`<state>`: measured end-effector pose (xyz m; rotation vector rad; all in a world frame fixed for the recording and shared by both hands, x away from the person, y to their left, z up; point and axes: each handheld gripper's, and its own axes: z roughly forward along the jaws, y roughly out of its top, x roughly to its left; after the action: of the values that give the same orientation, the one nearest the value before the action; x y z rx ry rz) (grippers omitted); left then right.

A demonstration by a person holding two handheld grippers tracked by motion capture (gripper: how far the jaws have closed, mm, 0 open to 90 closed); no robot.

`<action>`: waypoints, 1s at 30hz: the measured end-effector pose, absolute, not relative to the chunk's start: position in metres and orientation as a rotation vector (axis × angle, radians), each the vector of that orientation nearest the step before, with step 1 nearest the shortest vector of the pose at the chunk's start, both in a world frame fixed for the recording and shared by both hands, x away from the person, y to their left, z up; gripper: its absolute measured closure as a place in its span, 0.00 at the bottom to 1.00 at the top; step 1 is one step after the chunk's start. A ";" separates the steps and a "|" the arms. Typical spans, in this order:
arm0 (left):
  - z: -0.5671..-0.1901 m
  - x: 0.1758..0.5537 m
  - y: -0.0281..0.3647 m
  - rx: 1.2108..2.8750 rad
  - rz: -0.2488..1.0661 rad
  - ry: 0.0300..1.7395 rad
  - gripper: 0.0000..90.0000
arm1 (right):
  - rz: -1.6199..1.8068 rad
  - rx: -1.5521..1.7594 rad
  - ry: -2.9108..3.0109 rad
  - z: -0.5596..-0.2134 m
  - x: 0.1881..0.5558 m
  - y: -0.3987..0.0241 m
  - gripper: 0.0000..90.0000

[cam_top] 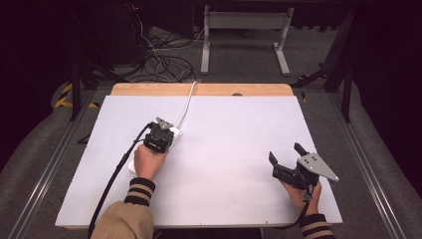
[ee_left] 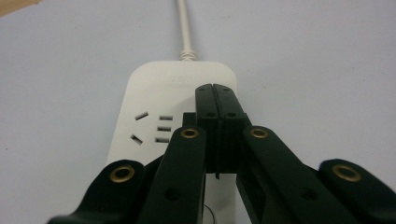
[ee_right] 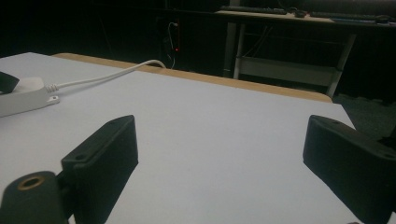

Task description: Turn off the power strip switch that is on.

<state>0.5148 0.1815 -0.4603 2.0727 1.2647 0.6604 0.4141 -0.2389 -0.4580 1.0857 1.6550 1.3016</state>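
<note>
A white power strip (cam_top: 176, 133) lies on the left half of the white table top (cam_top: 239, 124), and its white cable (cam_top: 187, 103) runs off over the far edge. My left gripper (cam_top: 167, 131) hovers right over the strip, covering most of it. In the left gripper view its jaws (ee_left: 215, 91) are pressed together above the strip (ee_left: 154, 93), beside a socket, with nothing between them. My right gripper (cam_top: 286, 153) stands open near the front right, nothing between its jaws (ee_right: 219, 135). The strip's end (ee_right: 18, 98) and cable (ee_right: 107, 74) lie far to its left.
A wooden strip (cam_top: 199, 89) borders the table's far edge. Beyond it on the floor are tangled cables (cam_top: 159, 59) and a white metal frame (cam_top: 244, 30). Metal rails run along both sides of the table.
</note>
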 end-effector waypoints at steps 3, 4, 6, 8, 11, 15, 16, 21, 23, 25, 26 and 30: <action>-0.461 0.514 0.180 2.072 0.668 1.265 1.00 | 1.303 1.086 1.660 -0.458 0.415 -0.238 0.12; -0.461 0.514 0.180 2.072 0.669 1.265 1.00 | 1.305 1.083 1.659 -0.458 0.415 -0.238 0.12; -0.460 0.514 0.180 2.070 0.672 1.267 1.00 | 1.304 1.082 1.660 -0.458 0.415 -0.237 0.12; -0.460 0.513 0.180 2.074 0.687 1.256 1.00 | 1.306 1.081 1.661 -0.458 0.415 -0.237 0.12; -0.461 0.511 0.182 2.061 0.742 1.235 1.00 | 1.307 1.082 1.657 -0.458 0.414 -0.238 0.12; -0.454 0.505 0.189 1.973 0.771 1.219 1.00 | 1.310 1.085 1.651 -0.459 0.415 -0.239 0.12; -0.451 0.503 0.192 1.947 0.783 1.215 1.00 | 1.311 1.086 1.652 -0.458 0.415 -0.238 0.12; -0.428 0.481 0.212 1.762 0.820 1.132 1.00 | 1.307 1.083 1.651 -0.458 0.414 -0.238 0.12; -0.418 0.467 0.226 1.667 0.829 1.114 1.00 | 1.308 1.087 1.649 -0.458 0.414 -0.239 0.12; -0.415 0.458 0.234 1.614 0.826 1.106 1.00 | 1.309 1.088 1.645 -0.458 0.414 -0.240 0.12; -0.412 0.437 0.249 1.527 0.844 1.096 1.00 | 1.310 1.090 1.643 -0.457 0.414 -0.239 0.12; -0.415 0.402 0.271 1.431 0.922 1.073 1.00 | 1.314 1.095 1.636 -0.457 0.412 -0.242 0.12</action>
<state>0.4017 0.2710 -0.4153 1.4311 1.0729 0.9217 0.4125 -0.2415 -0.4572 1.0949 1.6358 1.3141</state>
